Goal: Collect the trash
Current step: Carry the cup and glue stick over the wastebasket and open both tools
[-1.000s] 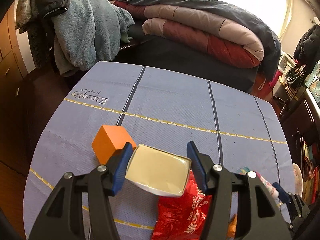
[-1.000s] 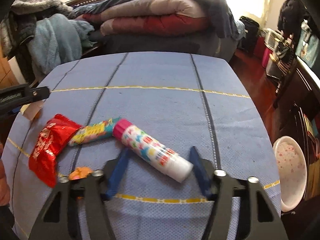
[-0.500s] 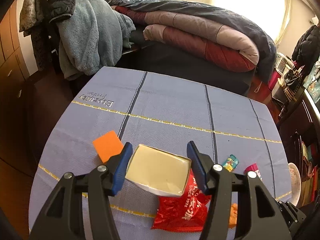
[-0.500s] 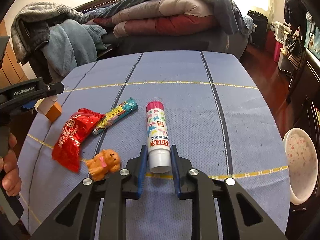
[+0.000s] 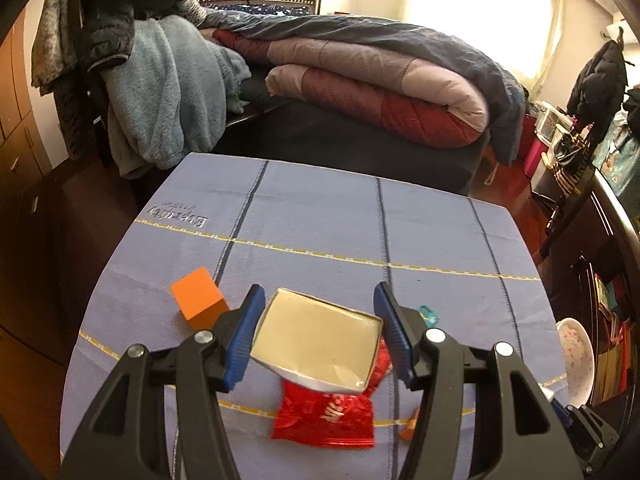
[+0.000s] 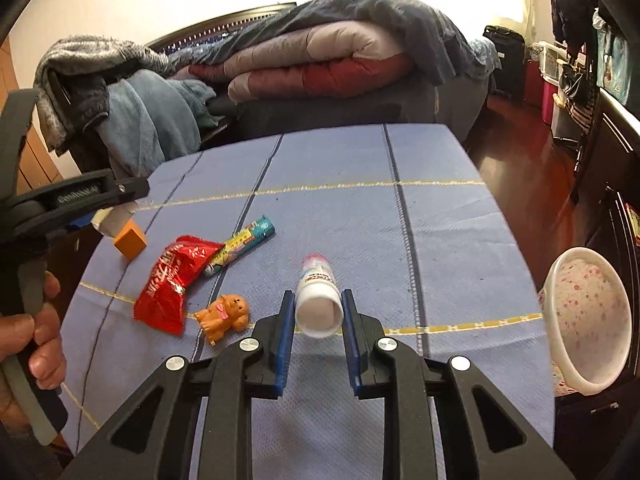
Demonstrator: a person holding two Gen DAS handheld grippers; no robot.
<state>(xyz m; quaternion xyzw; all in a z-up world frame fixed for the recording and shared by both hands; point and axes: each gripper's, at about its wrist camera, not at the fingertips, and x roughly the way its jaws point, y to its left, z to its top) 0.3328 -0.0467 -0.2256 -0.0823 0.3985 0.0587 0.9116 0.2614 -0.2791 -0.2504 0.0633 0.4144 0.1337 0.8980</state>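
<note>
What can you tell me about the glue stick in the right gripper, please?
The glue stick is a white plastic cylinder with a colourful printed label and a pink cap at its far end. The right gripper is shut on it, the blue pads pressing its sides near the flat white base, which faces the camera. It points away along the fingers, lifted off the blue tablecloth, touching nothing else.

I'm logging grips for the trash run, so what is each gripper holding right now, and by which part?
The left gripper holds a small open box by its two side walls. The right gripper holds a glue stick by the sides of its near end.
</note>
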